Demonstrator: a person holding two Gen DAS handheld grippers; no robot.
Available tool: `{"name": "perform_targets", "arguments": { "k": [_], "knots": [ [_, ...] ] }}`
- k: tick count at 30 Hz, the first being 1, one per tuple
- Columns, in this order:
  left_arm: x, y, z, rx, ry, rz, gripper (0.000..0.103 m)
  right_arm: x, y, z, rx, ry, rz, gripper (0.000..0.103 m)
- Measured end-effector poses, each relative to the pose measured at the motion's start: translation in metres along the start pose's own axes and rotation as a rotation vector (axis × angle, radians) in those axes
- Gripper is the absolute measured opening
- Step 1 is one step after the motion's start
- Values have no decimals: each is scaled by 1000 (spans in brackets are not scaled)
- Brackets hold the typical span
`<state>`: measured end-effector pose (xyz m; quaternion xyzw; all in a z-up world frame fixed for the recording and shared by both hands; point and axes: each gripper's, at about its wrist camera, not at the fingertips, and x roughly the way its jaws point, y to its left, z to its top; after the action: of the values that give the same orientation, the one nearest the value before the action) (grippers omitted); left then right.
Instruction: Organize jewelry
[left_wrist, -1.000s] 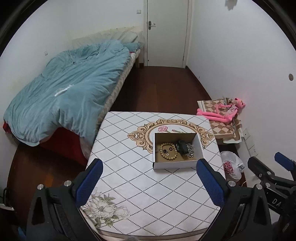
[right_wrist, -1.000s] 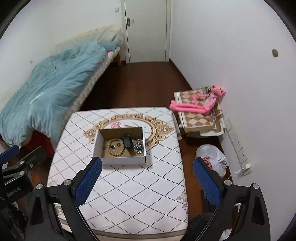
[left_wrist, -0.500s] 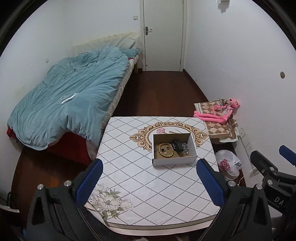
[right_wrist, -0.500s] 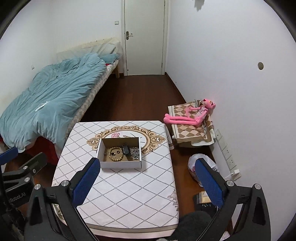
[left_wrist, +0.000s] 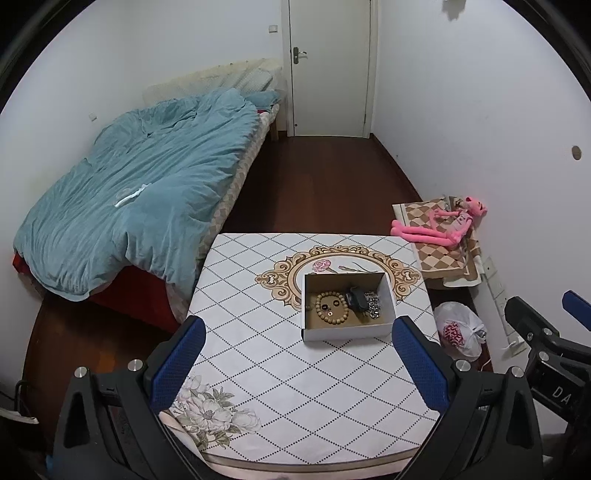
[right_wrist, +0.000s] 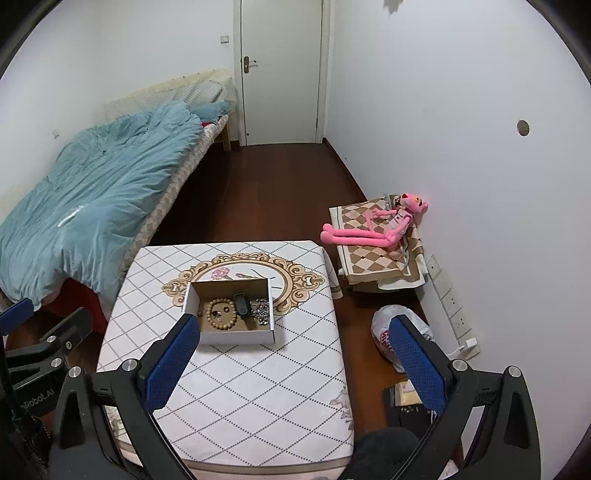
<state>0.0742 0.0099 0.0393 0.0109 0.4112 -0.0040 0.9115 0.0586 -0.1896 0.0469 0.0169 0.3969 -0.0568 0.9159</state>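
A small open cardboard box (left_wrist: 347, 332) stands on a table (left_wrist: 258, 369) with a white diamond-pattern cloth; it also shows in the right wrist view (right_wrist: 236, 338). Inside lie a wooden bead bracelet (left_wrist: 331, 313), a dark object (left_wrist: 355, 298) and a silvery chain (left_wrist: 372, 304). My left gripper (left_wrist: 301, 363) is open and empty, held high above the table's near side. My right gripper (right_wrist: 291, 365) is open and empty, high above the table's right edge. Each gripper shows at the edge of the other's view.
A bed with a blue duvet (left_wrist: 140, 199) stands left of the table. A pink plush toy (left_wrist: 439, 225) lies on a checked cushion by the right wall. A white plastic bag (left_wrist: 458, 328) sits on the dark wood floor. A closed door (left_wrist: 328, 66) is at the far end.
Both grippers have risen and pulled back from the table, so the box and table look smaller. Both stay open and empty. The box's contents have not moved.
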Motion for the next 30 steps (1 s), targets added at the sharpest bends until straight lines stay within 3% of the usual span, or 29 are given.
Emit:
{"name": "perform_targets", "arguments": {
  "k": [13, 30],
  "knots": [
    [42, -6, 7, 18, 58, 26, 103, 61, 4, 7, -17, 90, -20, 103],
    [64, -7, 0, 10, 119, 10, 103, 80, 5, 2, -32, 128, -20, 103]
  ]
}}
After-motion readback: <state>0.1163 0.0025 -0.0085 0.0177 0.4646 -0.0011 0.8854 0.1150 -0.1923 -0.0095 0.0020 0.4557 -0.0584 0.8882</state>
